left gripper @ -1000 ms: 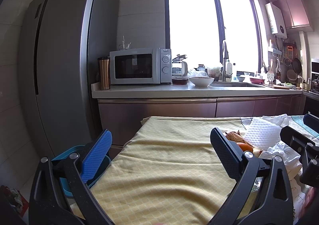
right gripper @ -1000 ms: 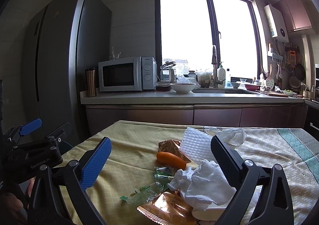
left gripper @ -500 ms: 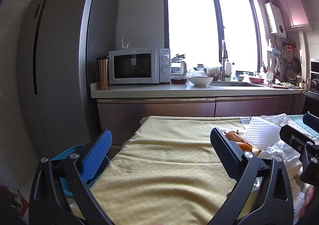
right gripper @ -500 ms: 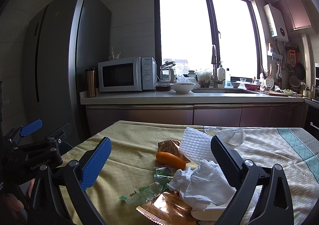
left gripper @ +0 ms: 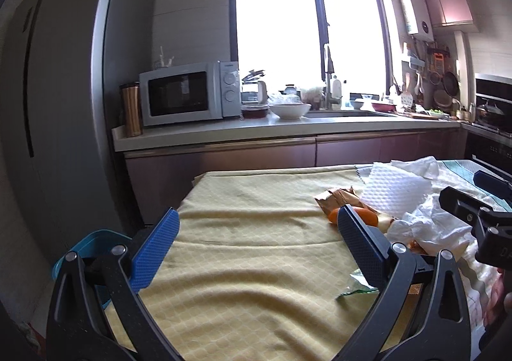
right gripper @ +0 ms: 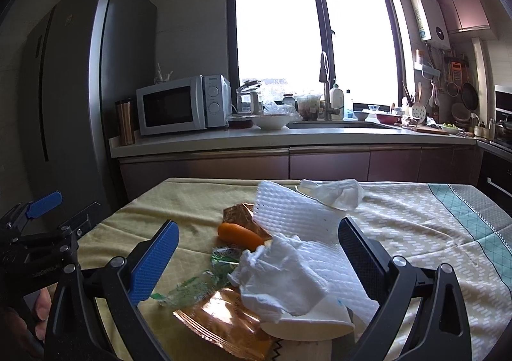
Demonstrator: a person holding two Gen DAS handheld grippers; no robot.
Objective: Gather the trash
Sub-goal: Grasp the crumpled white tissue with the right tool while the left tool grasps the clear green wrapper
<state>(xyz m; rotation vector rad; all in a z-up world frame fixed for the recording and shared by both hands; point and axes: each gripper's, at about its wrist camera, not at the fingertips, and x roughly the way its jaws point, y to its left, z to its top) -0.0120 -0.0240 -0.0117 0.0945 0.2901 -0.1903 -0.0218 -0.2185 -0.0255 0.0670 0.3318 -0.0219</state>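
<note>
The left hand-held gripper (left gripper: 257, 249) is hovering spread and empty over the bare yellow cloth (left gripper: 249, 233) on the tabletop, a blue bin (left gripper: 92, 241) showing at its left. The right hand-held gripper (right gripper: 256, 260) is hanging spread above the trash: green wrapper (right gripper: 224, 257), carrot (right gripper: 240, 233), what looks like a foil packet (right gripper: 224, 322), crumpled tissue (right gripper: 281, 281).

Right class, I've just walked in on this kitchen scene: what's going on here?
A person holds a two-finger gripper in each hand over a table with a yellow tablecloth. Both the left gripper and the right gripper are open and hold nothing. A pile of trash lies in front of the right gripper: a crumpled tissue, a white foam sheet, an orange carrot-like piece, a shiny orange wrapper and a green wrapper. Nothing has been picked up yet.
</note>
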